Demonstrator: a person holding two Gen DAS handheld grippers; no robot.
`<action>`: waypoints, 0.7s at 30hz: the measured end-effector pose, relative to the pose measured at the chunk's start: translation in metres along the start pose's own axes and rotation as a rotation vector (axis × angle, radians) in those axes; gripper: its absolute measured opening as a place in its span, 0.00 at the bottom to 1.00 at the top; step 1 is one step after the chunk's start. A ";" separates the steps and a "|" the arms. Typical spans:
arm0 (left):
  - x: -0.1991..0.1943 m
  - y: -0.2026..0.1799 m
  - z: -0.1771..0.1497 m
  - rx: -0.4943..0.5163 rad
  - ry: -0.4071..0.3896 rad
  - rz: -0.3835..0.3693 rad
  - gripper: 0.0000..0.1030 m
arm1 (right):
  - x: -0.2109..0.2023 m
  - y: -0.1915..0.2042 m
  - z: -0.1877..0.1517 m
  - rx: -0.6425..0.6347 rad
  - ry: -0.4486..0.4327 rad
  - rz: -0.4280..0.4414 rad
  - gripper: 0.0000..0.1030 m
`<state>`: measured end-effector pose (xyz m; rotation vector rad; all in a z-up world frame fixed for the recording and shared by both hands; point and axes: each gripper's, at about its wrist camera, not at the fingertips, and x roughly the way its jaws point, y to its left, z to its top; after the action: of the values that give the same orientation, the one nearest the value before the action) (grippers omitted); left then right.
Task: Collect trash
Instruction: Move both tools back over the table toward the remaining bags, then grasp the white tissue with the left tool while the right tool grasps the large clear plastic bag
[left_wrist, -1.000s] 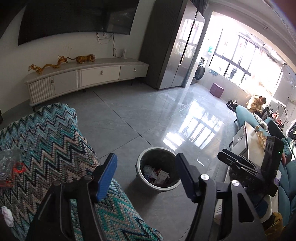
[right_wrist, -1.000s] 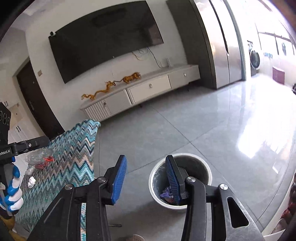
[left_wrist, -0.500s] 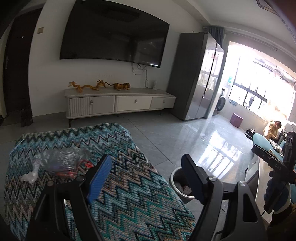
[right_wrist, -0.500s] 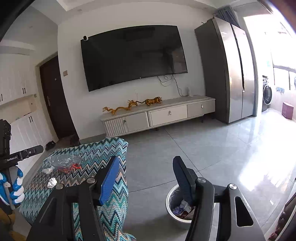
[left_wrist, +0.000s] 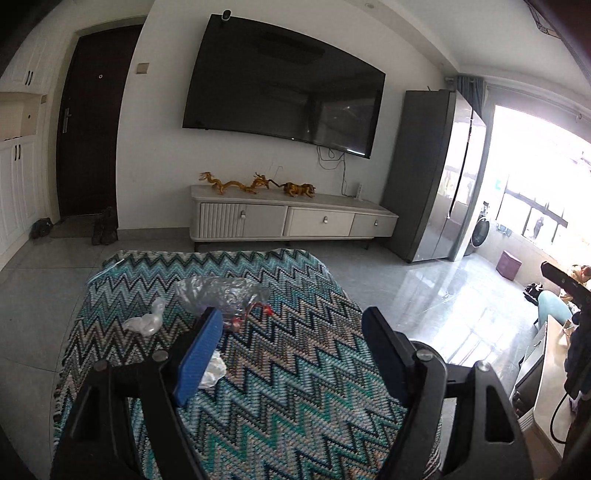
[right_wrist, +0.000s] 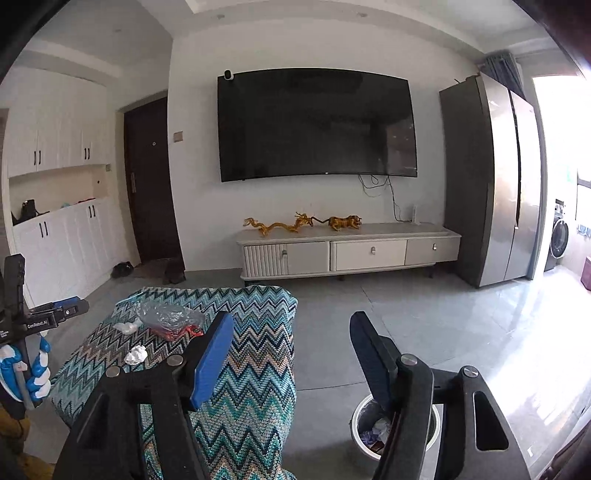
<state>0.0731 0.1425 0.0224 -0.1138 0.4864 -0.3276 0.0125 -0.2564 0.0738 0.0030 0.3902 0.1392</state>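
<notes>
A crumpled clear plastic bag (left_wrist: 221, 291) with red bits lies on the zigzag-patterned table cover (left_wrist: 295, 387); it also shows in the right wrist view (right_wrist: 168, 317). Two white paper wads (left_wrist: 146, 321) (left_wrist: 212, 371) lie near it, also in the right wrist view (right_wrist: 127, 326) (right_wrist: 136, 355). My left gripper (left_wrist: 291, 347) is open and empty above the cover, close to the nearer wad. My right gripper (right_wrist: 291, 354) is open and empty, above the cover's right edge. A white trash bin (right_wrist: 360, 424) with litter stands on the floor at the right.
A TV cabinet (left_wrist: 291, 219) with golden figurines stands at the far wall under a large TV (right_wrist: 317, 125). A tall grey fridge (right_wrist: 491, 184) is at the right. Grey tiled floor (right_wrist: 424, 325) lies between table and cabinet. The left gripper's body (right_wrist: 22, 317) shows at left.
Both grippers have tilted up and swung left from the bin toward the table. The bag and wads have come into fuller view. Both jaws stay open.
</notes>
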 end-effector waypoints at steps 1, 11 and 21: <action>-0.003 0.007 -0.003 0.003 -0.001 0.008 0.75 | 0.004 0.006 0.002 -0.012 0.004 0.009 0.62; 0.014 0.096 -0.037 -0.088 0.070 0.064 0.75 | 0.074 0.076 0.006 -0.125 0.109 0.115 0.63; 0.085 0.131 -0.063 -0.101 0.217 0.027 0.75 | 0.182 0.167 -0.005 -0.237 0.275 0.282 0.63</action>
<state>0.1510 0.2354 -0.0944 -0.1712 0.7189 -0.2898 0.1546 -0.0667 0.0048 -0.1971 0.6455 0.4675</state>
